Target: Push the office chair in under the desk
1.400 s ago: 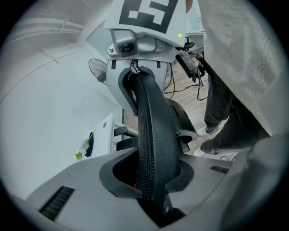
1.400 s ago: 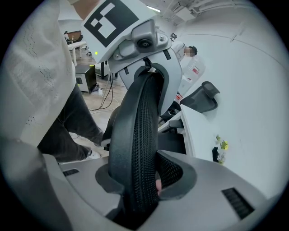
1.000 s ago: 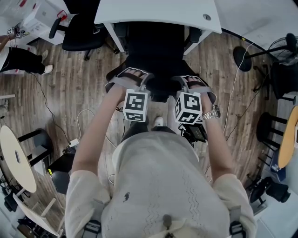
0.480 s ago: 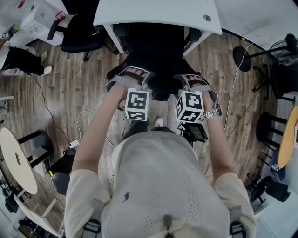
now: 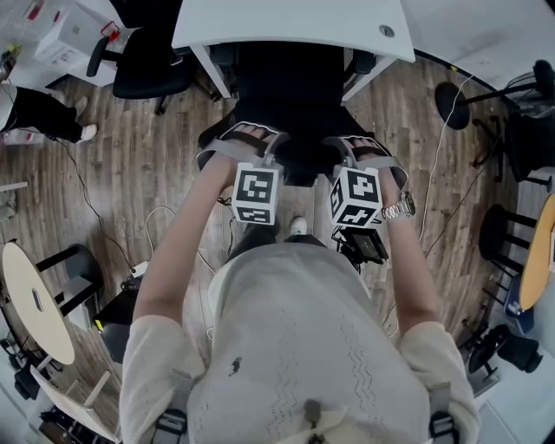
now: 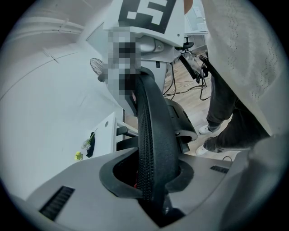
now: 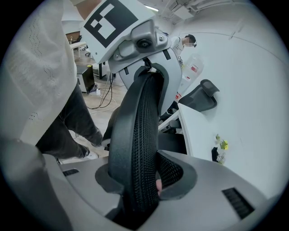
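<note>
The black office chair stands on the wooden floor with its seat partly beneath the white worktop and its backrest toward the person. The left hand-held gripper and the right hand-held gripper sit side by side on the backrest's top edge, both angled downward. In the left gripper view the left hand-held gripper is clamped on the mesh backrest, whose rim fills the gap between the jaws. In the right gripper view the right hand-held gripper grips the same backrest, with a jaw pressed to each face of it. A wristwatch shows on the right wrist. A second black chair stands by the worktop's left end, and a round table is well apart at the left
</note>
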Tool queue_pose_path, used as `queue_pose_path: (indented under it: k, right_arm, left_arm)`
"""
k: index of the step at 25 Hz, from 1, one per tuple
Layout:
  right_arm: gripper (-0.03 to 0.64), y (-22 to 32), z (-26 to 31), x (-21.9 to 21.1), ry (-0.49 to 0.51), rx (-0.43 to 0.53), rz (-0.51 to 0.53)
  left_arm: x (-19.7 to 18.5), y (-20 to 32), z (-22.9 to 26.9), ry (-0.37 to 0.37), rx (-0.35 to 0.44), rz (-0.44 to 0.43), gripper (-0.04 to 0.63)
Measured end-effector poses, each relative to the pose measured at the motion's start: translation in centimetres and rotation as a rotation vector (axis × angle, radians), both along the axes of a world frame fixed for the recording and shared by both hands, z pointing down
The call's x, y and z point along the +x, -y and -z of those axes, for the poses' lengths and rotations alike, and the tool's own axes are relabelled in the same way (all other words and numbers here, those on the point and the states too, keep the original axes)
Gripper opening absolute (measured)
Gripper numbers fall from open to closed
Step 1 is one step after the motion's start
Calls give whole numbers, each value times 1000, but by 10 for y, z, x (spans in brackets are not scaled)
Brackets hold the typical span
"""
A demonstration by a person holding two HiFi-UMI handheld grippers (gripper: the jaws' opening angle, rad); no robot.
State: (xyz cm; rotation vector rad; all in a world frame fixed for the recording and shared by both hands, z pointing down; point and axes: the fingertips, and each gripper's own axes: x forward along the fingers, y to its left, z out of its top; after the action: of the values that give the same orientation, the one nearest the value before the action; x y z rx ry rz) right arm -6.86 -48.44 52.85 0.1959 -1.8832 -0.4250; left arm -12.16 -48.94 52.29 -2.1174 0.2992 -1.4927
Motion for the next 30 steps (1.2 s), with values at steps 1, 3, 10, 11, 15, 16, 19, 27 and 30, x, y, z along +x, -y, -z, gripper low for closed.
queue_pose_path:
  k: [1,3,10,11,15,16,19,27,30]
  right_arm:
    - [153,1,0,0,0,2,0]
    - [153,4,-1,1,-2,5,1]
    - [153,16,-2,-6,-12,8,-1]
    - [153,17,-2,-6,-12,5,0]
    - [155,21,0,-5,-8,0,-2]
    - [155,22,0,-5,-7,0,-3]
    - [155,27,0,-7,-4,-2,-3]
    - [155,30,0,-8,4,-7,-6]
    - [155,31,-1,-7,1,-22,-4]
  left_arm:
    - [0,1,0,1,3,0,104]
    - [1,4,-1,3,7,1,104]
    - [-7,16,-2,7,12,0,104]
    - [-7,18,-2,6,10,0,103]
    - [-5,21,0,4,2,-2,104]
    - [-6,22,1,4,2,-3,104]
    - [-7,26,0,-1,-2,-4,103]
    - [-7,29,0,-8,3,-12,100]
    - [-6,31,-1,-8,-3,-14,98]
